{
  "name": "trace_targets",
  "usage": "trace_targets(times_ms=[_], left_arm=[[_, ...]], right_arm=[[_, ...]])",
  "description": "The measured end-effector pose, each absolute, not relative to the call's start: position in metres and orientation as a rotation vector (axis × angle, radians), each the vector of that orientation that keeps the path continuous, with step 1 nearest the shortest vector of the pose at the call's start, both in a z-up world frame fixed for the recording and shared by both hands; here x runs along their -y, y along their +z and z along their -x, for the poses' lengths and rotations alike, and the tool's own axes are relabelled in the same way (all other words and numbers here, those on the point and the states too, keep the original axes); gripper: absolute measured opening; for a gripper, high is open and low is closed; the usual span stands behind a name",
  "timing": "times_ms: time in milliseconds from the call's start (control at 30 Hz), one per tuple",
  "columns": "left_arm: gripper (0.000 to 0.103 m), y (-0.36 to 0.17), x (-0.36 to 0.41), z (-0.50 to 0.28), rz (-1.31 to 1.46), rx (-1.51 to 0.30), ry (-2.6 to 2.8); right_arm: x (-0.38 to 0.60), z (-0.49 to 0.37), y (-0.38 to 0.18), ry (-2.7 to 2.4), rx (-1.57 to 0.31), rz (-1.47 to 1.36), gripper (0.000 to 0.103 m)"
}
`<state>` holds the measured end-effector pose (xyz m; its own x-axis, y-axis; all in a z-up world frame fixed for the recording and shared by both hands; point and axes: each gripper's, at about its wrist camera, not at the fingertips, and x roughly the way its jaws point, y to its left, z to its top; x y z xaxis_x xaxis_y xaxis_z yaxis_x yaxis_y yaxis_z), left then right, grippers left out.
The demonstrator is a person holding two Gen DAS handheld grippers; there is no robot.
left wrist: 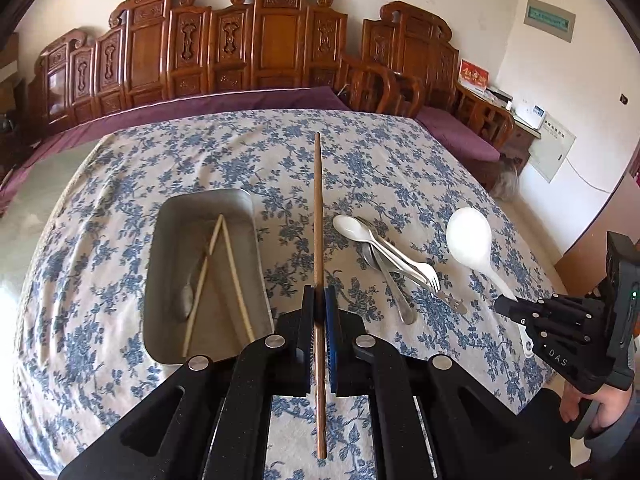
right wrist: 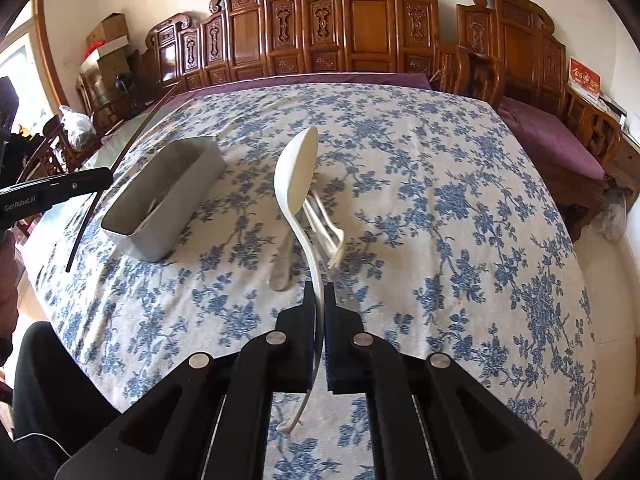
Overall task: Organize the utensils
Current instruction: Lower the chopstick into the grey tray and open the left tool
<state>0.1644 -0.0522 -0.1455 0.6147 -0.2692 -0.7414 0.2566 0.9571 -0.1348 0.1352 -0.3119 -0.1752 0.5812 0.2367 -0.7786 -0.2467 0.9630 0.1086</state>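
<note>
My left gripper (left wrist: 319, 295) is shut on a long brown chopstick (left wrist: 318, 216) that points away over the table, held above it. A grey metal tray (left wrist: 158, 280) lies just left of it, holding two pale chopsticks (left wrist: 234, 276) and a metal spoon (left wrist: 185, 300). To the right lies a pile of utensils (left wrist: 390, 258): a white spoon, metal spoons and a fork. My right gripper (right wrist: 319, 292) is shut on the handle of a large white ladle (right wrist: 294, 176), lifted above that pile (right wrist: 326, 220). The tray (right wrist: 160, 196) appears to its left.
A blue-flowered cloth (left wrist: 400, 168) covers the table. Carved wooden benches (left wrist: 256, 40) with purple cushions stand behind and to the right. A person's hand (left wrist: 600, 408) holds the right gripper at the table's right edge.
</note>
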Motion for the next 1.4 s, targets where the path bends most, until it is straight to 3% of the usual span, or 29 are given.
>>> trace_targets(times_ms=[633, 1100, 1400], left_arm=[[0.004, -0.114, -0.001, -0.149, 0.028, -0.8, -0.252], [0.004, -0.171, -0.024, -0.237, -0.015, -0.89, -0.204], [0.004, -0.212, -0.021, -0.254, -0.037, -0.945, -0.228]], right_arm=[[0.259, -0.136, -0.155, 0.38, -0.897, 0.009, 0.005], [0.247, -0.155, -0.196, 0.423, -0.964, 0.03, 0.005], [0.239, -0.168, -0.207, 0.452, -0.977, 0.022, 0.005]])
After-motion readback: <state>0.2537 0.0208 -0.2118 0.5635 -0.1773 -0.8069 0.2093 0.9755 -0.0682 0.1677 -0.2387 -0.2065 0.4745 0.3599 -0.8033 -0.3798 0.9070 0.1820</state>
